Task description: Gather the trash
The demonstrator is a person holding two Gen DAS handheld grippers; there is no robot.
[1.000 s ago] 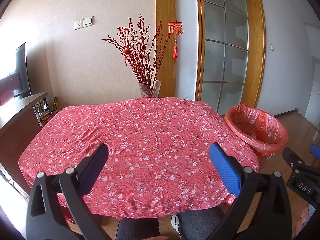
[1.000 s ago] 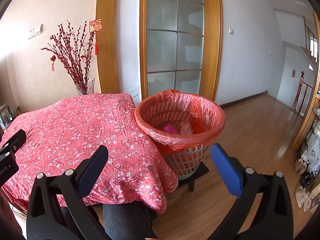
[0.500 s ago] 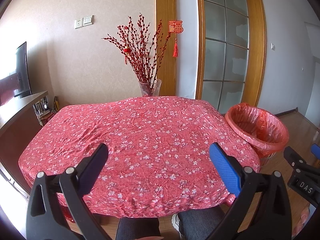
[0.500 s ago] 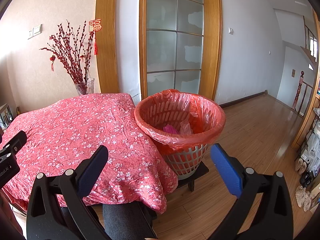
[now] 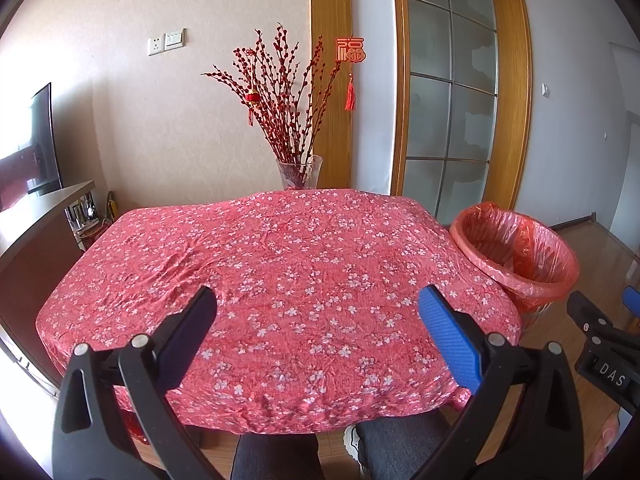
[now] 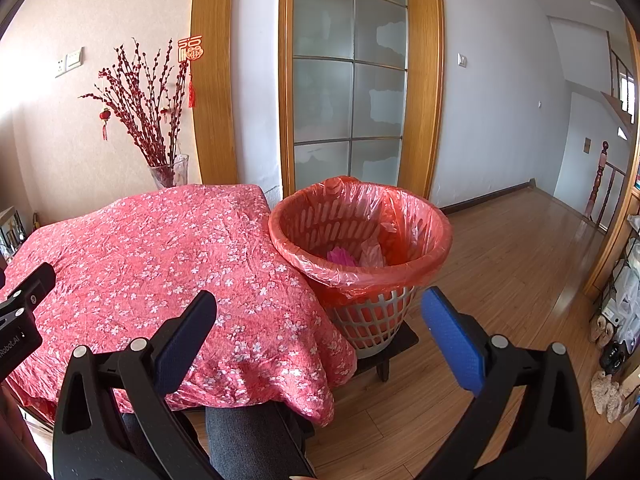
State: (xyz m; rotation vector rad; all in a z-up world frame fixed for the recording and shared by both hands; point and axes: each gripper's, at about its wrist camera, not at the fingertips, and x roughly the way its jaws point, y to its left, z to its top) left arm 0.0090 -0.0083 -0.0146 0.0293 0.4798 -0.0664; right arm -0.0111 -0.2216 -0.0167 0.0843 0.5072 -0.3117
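The left gripper (image 5: 316, 320) is released, its two fingers spread wide with nothing between them, held above the near edge of the table (image 5: 280, 264). The right gripper (image 6: 318, 320) is likewise spread wide and empty, held off the table's near right corner, its fingers framing the lower part of the trash basket (image 6: 360, 248). In the left wrist view part of the right gripper shows at the right edge, low beside the table's near right corner.

The table is covered by a red cloth with small white flowers, and no loose items lie on it. The trash basket, a white slatted plastic bin lined with a red bag (image 6: 400, 216), stands on a low dark stool (image 6: 400, 344) just beside the table's right edge. Inside it lie a pink piece (image 6: 340, 257) and some pale crumpled plastic (image 6: 372, 254).

At the table's far edge stands a glass vase (image 5: 299, 174) of red branches. The person's knees (image 5: 400, 448) in dark trousers show below the near edge
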